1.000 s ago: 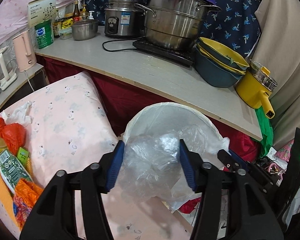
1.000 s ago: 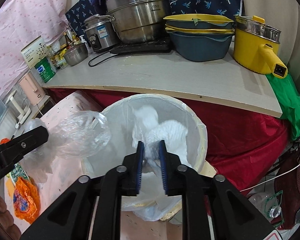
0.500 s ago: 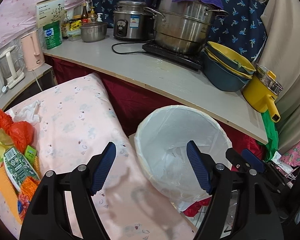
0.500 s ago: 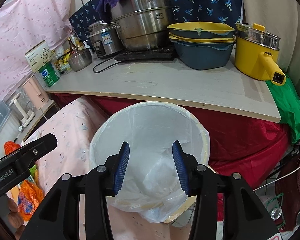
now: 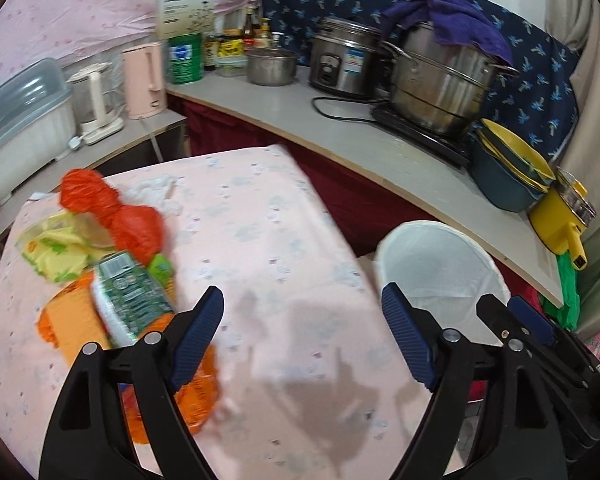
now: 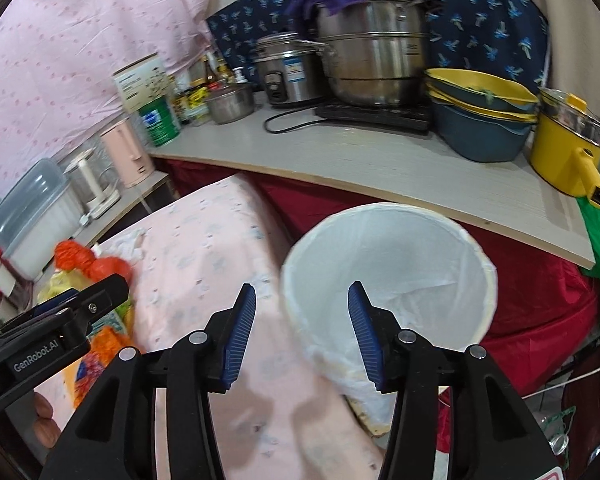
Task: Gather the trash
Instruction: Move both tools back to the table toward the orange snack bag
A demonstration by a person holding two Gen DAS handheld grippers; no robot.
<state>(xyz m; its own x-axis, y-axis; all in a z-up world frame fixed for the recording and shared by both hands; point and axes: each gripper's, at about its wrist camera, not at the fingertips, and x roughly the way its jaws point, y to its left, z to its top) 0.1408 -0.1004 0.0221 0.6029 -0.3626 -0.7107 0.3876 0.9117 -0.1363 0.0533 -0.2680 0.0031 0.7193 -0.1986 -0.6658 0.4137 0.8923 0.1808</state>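
**Two empty grippers, one pile left beside the bin**

Two views, and we take the bin as our landmark in both.

From the left wrist, our left gripper (image 5: 302,322) stands released; its jaws have just been opening and nothing lies between them, only the pink cloth (image 5: 260,216) below. The lined trash bin (image 5: 440,256) sits to the right of the tool. The remaining trash pile (image 5: 100,264) lies well to the left of the bin, on the cloth: a red-orange bag (image 5: 112,208), a yellow wrapper (image 5: 56,248), a green printed packet (image 5: 130,294) and an orange wrapper beneath it. The packet's long axis runs from upper left to lower right, its lower end reaching just beside the left jaw. We judge this hand the nearer one, and the coming move a short shift leftward and down onto the packet.

From the right wrist, our right gripper (image 6: 302,334) is also unclenched, jaws having just been opening, with the near rim of the bin (image 6: 388,276) seen between them but not pinched. The pile (image 6: 92,264) lies far left of the bin, past the left gripper's body (image 6: 60,324), so this hand would have to cross over.
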